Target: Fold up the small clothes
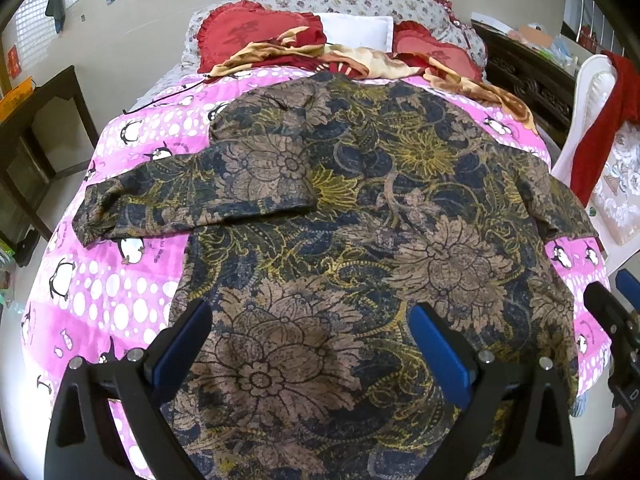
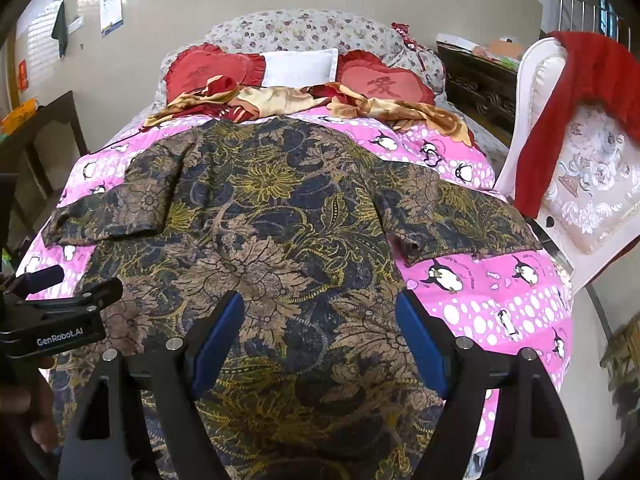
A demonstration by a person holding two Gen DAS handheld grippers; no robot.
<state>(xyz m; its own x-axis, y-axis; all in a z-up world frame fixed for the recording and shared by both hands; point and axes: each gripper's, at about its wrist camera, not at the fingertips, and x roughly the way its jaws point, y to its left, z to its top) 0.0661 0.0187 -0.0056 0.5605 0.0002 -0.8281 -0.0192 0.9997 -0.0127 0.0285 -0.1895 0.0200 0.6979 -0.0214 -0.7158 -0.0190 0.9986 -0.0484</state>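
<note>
A dark floral shirt (image 1: 340, 208) in navy, tan and yellow lies spread flat on the pink penguin bedspread (image 1: 116, 280). Its left sleeve (image 1: 192, 200) is folded across towards the body. In the right wrist view the shirt (image 2: 260, 232) shows both sleeves, the right sleeve (image 2: 452, 216) lying out over the bedspread (image 2: 488, 300). My left gripper (image 1: 312, 320) is open and empty above the shirt's lower hem. My right gripper (image 2: 320, 308) is open and empty above the hem, and it also shows at the right edge of the left wrist view (image 1: 616, 312).
Red heart pillows (image 2: 384, 80), a white pillow (image 2: 300, 66) and a crumpled gold and red blanket (image 2: 280, 100) lie at the head of the bed. A white chair with a red garment (image 2: 580, 92) stands to the right. A dark wooden table (image 1: 36, 148) stands to the left.
</note>
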